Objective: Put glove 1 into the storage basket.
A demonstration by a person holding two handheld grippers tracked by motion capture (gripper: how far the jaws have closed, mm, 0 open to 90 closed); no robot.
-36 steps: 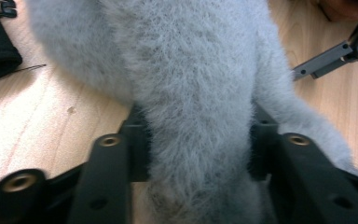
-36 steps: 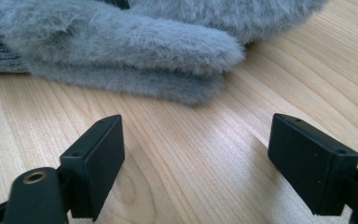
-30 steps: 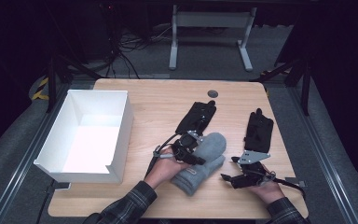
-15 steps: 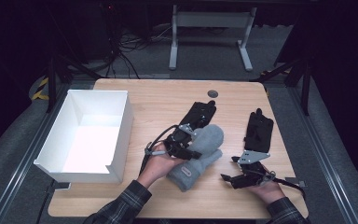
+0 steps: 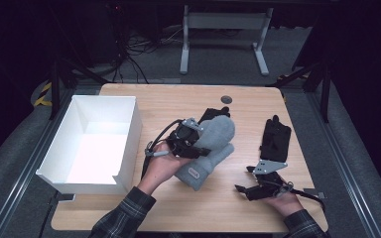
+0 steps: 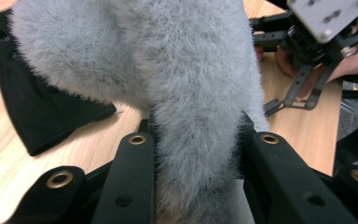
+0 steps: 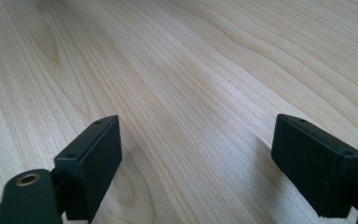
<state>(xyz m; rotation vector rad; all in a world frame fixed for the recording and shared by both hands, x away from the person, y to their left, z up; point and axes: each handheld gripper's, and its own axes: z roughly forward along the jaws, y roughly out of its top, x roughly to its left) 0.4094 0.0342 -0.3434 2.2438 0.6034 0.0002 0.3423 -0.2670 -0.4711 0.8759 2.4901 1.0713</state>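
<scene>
- The left tongs [image 5: 198, 141] are clenched on a grey fuzzy mitten [image 5: 209, 148], the fabric pinched between both jaws and held above the wooden surface [image 5: 178, 104].
- One black glove [image 5: 275, 139] lies flat to the right; another black glove [image 6: 32, 107] sits under and behind the mitten.
- The right tongs [image 5: 250, 186] rest low near the surface's front edge, jaws wide and released, nothing between them.
- A white box [image 5: 129, 124] stands at the left.
</scene>
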